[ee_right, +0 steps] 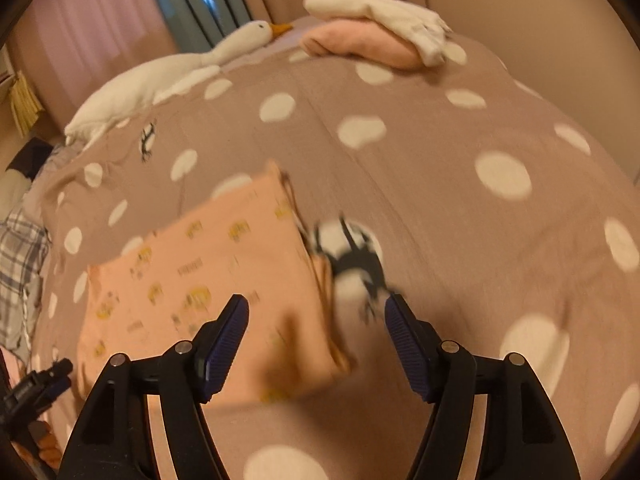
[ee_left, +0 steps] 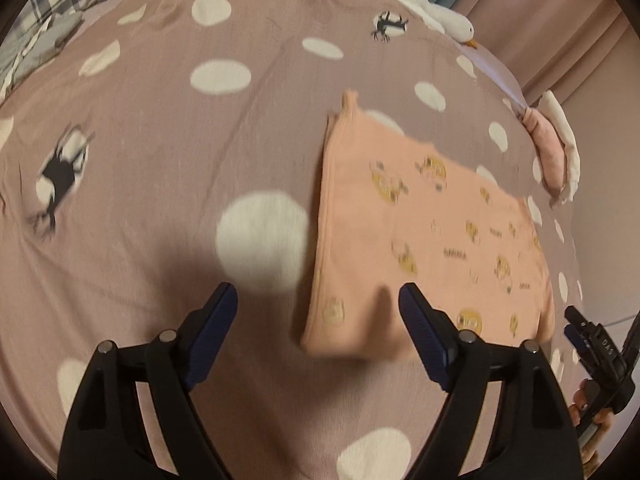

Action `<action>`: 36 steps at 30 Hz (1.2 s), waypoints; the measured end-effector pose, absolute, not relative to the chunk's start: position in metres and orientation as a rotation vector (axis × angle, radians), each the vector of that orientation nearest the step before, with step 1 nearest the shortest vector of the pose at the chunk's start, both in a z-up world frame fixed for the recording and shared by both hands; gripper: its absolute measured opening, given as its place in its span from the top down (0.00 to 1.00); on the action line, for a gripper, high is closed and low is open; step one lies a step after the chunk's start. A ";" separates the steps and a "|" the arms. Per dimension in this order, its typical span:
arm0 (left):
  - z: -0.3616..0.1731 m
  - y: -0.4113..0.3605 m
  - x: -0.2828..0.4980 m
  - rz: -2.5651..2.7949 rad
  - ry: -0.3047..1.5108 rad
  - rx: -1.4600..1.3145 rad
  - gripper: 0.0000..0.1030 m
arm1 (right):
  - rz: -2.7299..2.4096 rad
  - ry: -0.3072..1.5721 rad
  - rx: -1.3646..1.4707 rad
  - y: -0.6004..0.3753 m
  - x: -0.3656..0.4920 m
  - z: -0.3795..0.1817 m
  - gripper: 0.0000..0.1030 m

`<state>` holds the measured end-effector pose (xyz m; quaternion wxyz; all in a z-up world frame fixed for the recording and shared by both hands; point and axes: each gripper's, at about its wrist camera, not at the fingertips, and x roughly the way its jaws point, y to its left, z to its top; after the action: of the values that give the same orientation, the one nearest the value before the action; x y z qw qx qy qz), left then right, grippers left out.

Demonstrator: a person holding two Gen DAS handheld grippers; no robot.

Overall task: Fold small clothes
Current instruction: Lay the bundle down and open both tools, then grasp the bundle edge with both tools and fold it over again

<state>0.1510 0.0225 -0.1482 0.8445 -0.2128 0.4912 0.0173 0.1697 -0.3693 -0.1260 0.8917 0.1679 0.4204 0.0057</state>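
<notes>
A small peach garment (ee_left: 424, 236) with yellow cartoon prints lies flat on the mauve polka-dot bedspread (ee_left: 180, 160). My left gripper (ee_left: 318, 300) is open and empty, hovering over the garment's near left corner. In the right wrist view the same garment (ee_right: 208, 272) lies left of centre. My right gripper (ee_right: 316, 312) is open and empty above its near right edge. The right gripper shows at the left view's right edge (ee_left: 592, 344), and the left gripper at the right view's lower left (ee_right: 36, 388).
A folded pink and white pile (ee_right: 376, 36) sits at the far edge of the bed; it also shows in the left wrist view (ee_left: 554, 152). A white goose plush (ee_right: 168, 76) lies along the far side. Plaid fabric (ee_left: 60, 12) lies at the far left.
</notes>
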 end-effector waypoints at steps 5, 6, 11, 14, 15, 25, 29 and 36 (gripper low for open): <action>-0.165 0.016 0.148 0.012 1.074 -0.485 0.21 | 0.007 0.945 0.411 -0.369 0.158 -0.154 0.32; -0.168 0.014 0.148 0.017 1.077 -0.483 0.21 | 0.003 0.949 0.411 -0.368 0.156 -0.156 0.32; -0.170 0.009 0.152 -0.003 1.062 -0.513 0.25 | 0.054 0.955 0.466 -0.363 0.154 -0.163 0.32; -0.173 0.007 0.154 -0.041 1.060 -0.564 0.35 | 0.087 0.959 0.478 -0.357 0.158 -0.167 0.32; -0.173 0.006 0.155 -0.052 1.059 -0.575 0.37 | 0.094 0.954 0.479 -0.355 0.160 -0.168 0.32; -0.182 0.002 0.166 -0.084 1.056 -0.649 0.72 | 0.130 0.933 0.587 -0.351 0.180 -0.178 0.70; -0.172 0.000 0.159 -0.069 1.021 -0.617 0.84 | 0.120 0.920 0.582 -0.350 0.179 -0.174 0.86; -0.144 -0.006 0.136 -0.089 0.967 -0.587 0.86 | 0.143 0.832 0.549 -0.349 0.157 -0.144 0.89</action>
<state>0.1362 -0.0060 -0.1441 0.8434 -0.2781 0.4578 -0.0420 0.1572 -0.3493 -0.1438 0.8760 0.2629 0.3986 0.0686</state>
